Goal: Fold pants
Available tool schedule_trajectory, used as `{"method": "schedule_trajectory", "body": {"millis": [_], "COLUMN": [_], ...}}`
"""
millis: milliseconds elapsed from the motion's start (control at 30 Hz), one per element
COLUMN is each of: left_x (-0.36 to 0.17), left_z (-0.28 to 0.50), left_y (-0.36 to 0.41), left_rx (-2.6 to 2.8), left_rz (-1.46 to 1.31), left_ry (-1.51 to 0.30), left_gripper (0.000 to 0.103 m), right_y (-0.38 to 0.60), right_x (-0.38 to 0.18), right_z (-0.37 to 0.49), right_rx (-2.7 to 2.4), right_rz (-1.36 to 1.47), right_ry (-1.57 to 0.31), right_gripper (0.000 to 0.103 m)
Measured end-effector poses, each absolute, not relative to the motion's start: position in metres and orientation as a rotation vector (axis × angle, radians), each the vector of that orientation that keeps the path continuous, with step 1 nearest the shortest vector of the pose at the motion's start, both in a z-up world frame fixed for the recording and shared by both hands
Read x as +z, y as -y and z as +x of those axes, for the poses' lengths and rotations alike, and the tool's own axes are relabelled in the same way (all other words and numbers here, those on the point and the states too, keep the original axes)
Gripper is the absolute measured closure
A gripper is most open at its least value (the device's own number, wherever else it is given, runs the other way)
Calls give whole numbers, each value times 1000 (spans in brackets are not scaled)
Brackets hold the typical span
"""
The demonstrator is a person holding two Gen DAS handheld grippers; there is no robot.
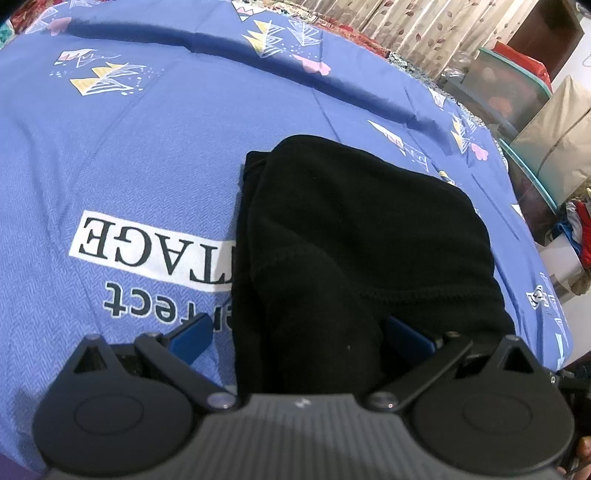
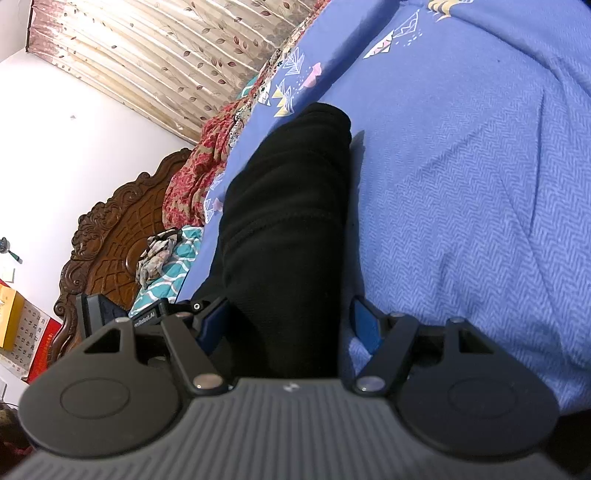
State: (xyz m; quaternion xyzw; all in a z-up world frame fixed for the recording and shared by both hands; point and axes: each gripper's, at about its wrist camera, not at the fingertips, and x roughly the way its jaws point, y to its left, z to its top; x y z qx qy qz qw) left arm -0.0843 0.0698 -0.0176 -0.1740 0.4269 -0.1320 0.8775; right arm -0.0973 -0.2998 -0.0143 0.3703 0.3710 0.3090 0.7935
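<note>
The black pants (image 1: 362, 236) lie folded in a thick stack on the blue bedsheet (image 1: 147, 147). In the left wrist view, my left gripper (image 1: 299, 343) has its blue fingers (image 1: 190, 341) spread wide on both sides of the stack's near end. In the right wrist view the pants (image 2: 288, 221) run away from the camera as a folded bundle. My right gripper (image 2: 291, 325) is open too, its blue fingers (image 2: 365, 325) standing on either side of the near end. Whether the pads touch the cloth is hidden by the fabric.
The sheet carries a white printed label (image 1: 147, 247) left of the pants. Plastic storage boxes (image 1: 506, 92) and a curtain (image 1: 406, 33) stand past the bed's right edge. A carved wooden headboard (image 2: 110, 243) and patterned cloths (image 2: 173, 258) lie beyond the pants.
</note>
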Motion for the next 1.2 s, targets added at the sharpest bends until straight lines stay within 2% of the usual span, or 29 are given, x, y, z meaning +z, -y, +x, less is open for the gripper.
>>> {"method": "schedule_trajectory", "body": {"millis": [1200], "left_x": [-14], "left_z": [-89], "left_y": [-78], "left_rx": [-295], "left_rz": [-406], "left_ry": [-921], "left_gripper": [0], "right_y": [300], "right_x": [-14], "right_z": [-95], "right_rx": [635], "right_rz": [838], "right_ry": [-811], "right_gripper": [29]}}
